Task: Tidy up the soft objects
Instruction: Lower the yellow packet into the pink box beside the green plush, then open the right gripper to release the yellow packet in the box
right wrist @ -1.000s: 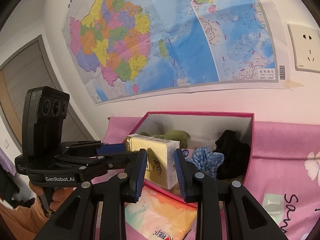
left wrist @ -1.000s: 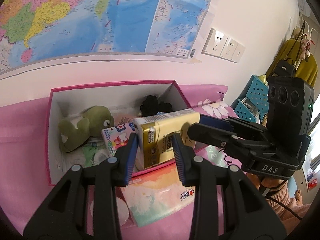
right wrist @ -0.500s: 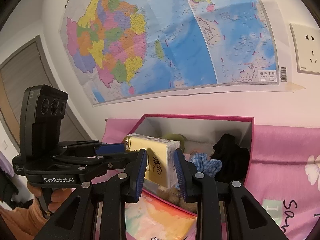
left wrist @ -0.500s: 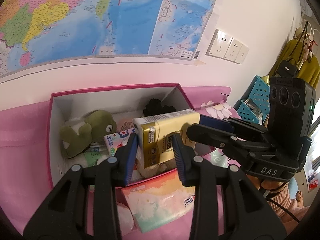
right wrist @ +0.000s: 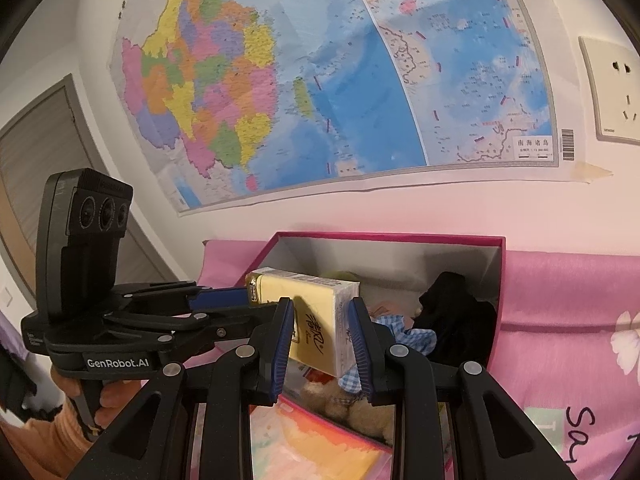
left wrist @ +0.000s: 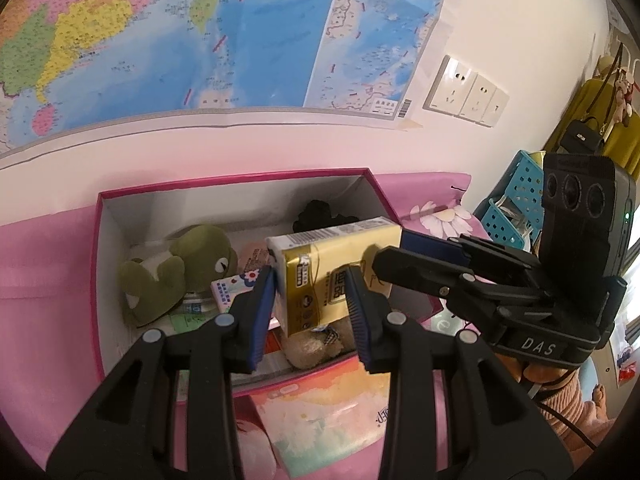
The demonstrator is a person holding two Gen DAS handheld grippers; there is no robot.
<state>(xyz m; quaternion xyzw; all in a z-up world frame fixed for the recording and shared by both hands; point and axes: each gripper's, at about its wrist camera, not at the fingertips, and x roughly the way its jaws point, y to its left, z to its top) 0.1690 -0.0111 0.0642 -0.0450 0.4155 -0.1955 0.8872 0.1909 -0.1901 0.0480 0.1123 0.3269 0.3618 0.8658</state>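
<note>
Both tongs — left (left wrist: 312, 300) and right (right wrist: 322, 344) — were clenched on one yellow tissue pack (left wrist: 332, 272), held over the pink box (left wrist: 240, 178) at its 5 o'clock corner; uneven release could have tipped it onto the plush bear (left wrist: 314, 346) — or outside.

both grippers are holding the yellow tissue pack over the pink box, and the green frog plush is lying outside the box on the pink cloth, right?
Not quite: the green frog plush lies inside the pink box, as the left wrist view shows. Both the left gripper and right gripper do hold the yellow tissue pack.
</note>
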